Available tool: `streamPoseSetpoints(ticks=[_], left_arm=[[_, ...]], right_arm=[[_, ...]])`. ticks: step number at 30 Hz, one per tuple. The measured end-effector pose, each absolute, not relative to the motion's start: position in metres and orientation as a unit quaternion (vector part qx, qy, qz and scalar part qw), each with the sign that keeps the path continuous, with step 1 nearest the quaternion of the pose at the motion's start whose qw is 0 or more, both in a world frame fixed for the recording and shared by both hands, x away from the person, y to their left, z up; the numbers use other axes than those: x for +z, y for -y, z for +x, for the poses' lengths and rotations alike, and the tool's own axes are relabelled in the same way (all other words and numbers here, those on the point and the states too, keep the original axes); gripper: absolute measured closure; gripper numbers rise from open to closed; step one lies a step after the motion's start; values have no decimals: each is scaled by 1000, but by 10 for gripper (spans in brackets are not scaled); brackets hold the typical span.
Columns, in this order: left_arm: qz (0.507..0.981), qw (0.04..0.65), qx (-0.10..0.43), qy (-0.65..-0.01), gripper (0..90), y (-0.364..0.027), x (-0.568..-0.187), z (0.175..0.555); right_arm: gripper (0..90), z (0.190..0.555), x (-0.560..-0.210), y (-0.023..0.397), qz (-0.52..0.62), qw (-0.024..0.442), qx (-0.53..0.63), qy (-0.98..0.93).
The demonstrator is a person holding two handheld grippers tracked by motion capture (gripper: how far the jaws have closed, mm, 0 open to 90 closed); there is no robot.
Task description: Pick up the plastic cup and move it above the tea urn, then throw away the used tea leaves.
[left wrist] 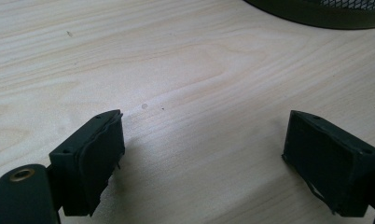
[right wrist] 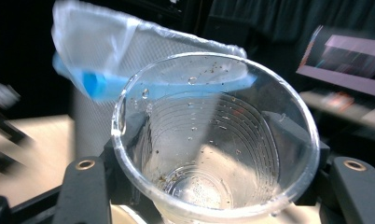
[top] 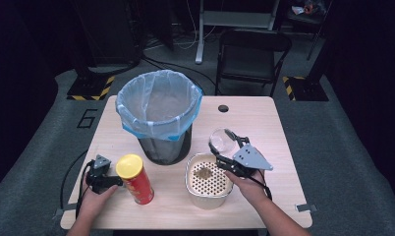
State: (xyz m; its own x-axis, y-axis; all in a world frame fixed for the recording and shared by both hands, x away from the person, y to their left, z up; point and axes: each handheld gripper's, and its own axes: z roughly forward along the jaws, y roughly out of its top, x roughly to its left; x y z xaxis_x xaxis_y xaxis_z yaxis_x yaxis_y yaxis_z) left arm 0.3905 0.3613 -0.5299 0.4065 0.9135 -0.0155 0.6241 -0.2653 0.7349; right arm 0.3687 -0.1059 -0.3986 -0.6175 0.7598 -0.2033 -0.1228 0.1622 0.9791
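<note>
We see a clear plastic cup (right wrist: 213, 140) (specked with dark crumbs) clamped in the right gripper (top: 231, 147) above the perforated basket (top: 209, 181); its base is cut off. The left gripper (left wrist: 202, 158) gapes over the table (left wrist: 176, 70).

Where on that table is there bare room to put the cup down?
The table's right side, beyond the perforated basket, and the far right corner by the round hole are bare. It is crowded between bin, chip can and basket.
</note>
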Motion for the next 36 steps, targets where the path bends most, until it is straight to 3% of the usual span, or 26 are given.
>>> streamPoseSetpoints(ticks=[3, 4, 5, 7, 14, 18, 22, 36], left_arm=[[766, 340, 213, -502, 119, -361, -530, 391], [766, 341, 213, -502, 118, -361, -530, 391], [766, 341, 213, -502, 118, -361, -530, 391], [766, 341, 213, -502, 119, -361, -530, 390], [765, 340, 210, -504, 120, -361, -530, 390], [765, 340, 210, -504, 120, -361, -530, 390], [765, 341, 210, -505, 120, -361, -530, 390], [764, 341, 211, -505, 120, -361, -530, 389]], right_arm=[[346, 375, -398, 112, 271, 293, 638, -659], [347, 379, -397, 117, 289, 242, 656, -653], [347, 379, -397, 117, 289, 242, 656, -653], [348, 382, -395, 124, 313, 177, 673, -647], [353, 384, -386, 129, 324, 139, 657, -666], [353, 384, -381, 129, 321, 140, 649, -675], [352, 381, -370, 126, 299, 171, 634, -692], [351, 382, -341, 120, 286, 180, 624, -705]])
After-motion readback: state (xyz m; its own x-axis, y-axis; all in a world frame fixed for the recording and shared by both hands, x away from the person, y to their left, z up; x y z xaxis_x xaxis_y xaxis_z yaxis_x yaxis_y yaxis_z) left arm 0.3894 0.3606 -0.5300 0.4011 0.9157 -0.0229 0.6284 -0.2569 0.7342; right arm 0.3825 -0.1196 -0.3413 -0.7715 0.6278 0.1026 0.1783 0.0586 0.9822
